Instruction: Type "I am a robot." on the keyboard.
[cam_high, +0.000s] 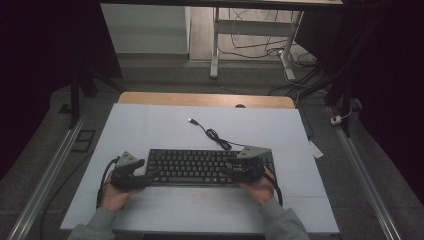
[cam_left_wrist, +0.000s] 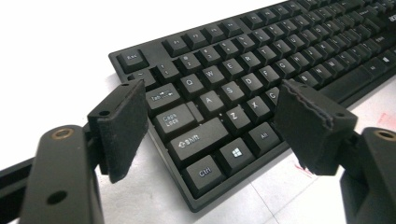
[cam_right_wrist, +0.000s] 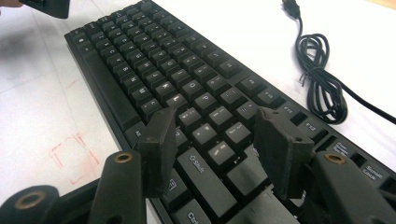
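Observation:
A black keyboard (cam_high: 200, 167) lies across the near middle of the white table top (cam_high: 150, 130). My left gripper (cam_high: 149, 176) sits at its left end, pointing right. In the left gripper view the left gripper (cam_left_wrist: 210, 100) stands open, and the keyboard (cam_left_wrist: 224, 93) shows between the pads around the Caps Lock and Shift keys, with neither pad pressing on it. My right gripper (cam_high: 227, 170) hovers over the keyboard's right part, pointing left. In the right gripper view the right gripper (cam_right_wrist: 215, 116) is open above the keyboard (cam_right_wrist: 177, 79), holding nothing.
The keyboard's black cable (cam_high: 212, 134) coils behind it and ends in a loose USB plug (cam_high: 191, 120); the coil (cam_right_wrist: 322, 84) lies to the right in the right gripper view. Red marks (cam_right_wrist: 70, 154) are drawn on the table. A wooden edge (cam_high: 205, 99) borders the back.

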